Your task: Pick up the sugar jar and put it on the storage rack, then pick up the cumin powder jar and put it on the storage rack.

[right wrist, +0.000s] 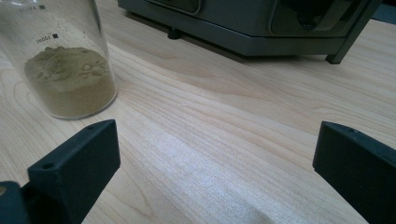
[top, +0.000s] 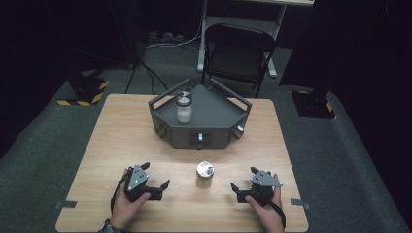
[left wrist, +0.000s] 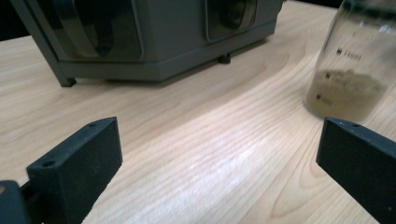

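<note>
A small glass jar with a shiny metal lid stands upright on the wooden table, near the front edge and between the 2 grippers, touching neither. In the left gripper view the jar shows at the upper right, with printed volume marks on its side and a low heap of olive-brown powder at the bottom. In the right gripper view the same jar stands at the upper left, beyond the tip of one jaw and outside the gap.

The left gripper rests low over the table to the left of the jar, held in the person's left hand. Its jaws are spread wide apart with only bare wood between them, so it grips nothing. The right gripper sits to the right of the jar in the right hand, its jaws likewise spread wide and holding nothing.

Farther back on the table stands a dark grey angular machine with raised rails round its top and knobs on its front faces. A 2nd jar, with white contents and a metal lid, stands upright on its flat top, toward the left side. Behind the table, on the grey carpet, is a black folding chair.
</note>
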A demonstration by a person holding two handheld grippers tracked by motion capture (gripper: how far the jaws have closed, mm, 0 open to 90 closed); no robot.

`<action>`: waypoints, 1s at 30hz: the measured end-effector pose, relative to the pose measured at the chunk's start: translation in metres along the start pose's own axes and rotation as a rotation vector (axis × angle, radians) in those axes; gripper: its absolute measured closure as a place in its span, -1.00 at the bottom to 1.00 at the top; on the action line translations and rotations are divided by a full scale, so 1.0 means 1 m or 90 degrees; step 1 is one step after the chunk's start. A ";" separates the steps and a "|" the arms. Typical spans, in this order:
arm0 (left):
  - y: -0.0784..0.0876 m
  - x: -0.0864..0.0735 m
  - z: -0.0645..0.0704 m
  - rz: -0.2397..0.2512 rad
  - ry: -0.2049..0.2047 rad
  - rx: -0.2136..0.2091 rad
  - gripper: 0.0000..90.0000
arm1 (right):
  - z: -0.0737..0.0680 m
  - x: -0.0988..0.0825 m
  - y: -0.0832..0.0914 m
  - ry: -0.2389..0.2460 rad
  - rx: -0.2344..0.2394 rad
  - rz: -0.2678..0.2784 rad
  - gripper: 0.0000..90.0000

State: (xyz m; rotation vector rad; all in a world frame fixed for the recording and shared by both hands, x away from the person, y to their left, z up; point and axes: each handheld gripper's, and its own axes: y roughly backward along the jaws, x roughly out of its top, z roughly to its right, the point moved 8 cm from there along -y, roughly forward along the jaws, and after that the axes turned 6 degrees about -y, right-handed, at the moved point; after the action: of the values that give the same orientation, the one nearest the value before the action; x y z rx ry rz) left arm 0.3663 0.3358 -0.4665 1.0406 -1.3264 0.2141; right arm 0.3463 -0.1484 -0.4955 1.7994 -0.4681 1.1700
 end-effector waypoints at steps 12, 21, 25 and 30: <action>0.003 -0.001 0.008 -0.009 -0.031 0.013 -0.98 | -0.003 -0.001 0.001 -0.001 -0.011 0.002 -0.99; 0.004 -0.001 0.009 -0.008 -0.042 0.010 -0.98 | -0.001 -0.001 0.001 -0.009 -0.008 0.000 -0.99; 0.006 -0.002 0.008 -0.004 -0.036 0.005 -0.98 | -0.002 0.000 0.001 -0.005 -0.012 0.000 -0.99; 0.008 -0.004 0.006 -0.003 -0.032 -0.001 -0.98 | -0.003 0.000 0.000 -0.001 -0.012 -0.003 -0.99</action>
State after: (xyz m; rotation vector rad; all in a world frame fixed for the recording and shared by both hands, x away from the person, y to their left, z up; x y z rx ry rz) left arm 0.3555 0.3376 -0.4662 1.0535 -1.3686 0.1851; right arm 0.3446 -0.1463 -0.4949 1.7842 -0.4744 1.1563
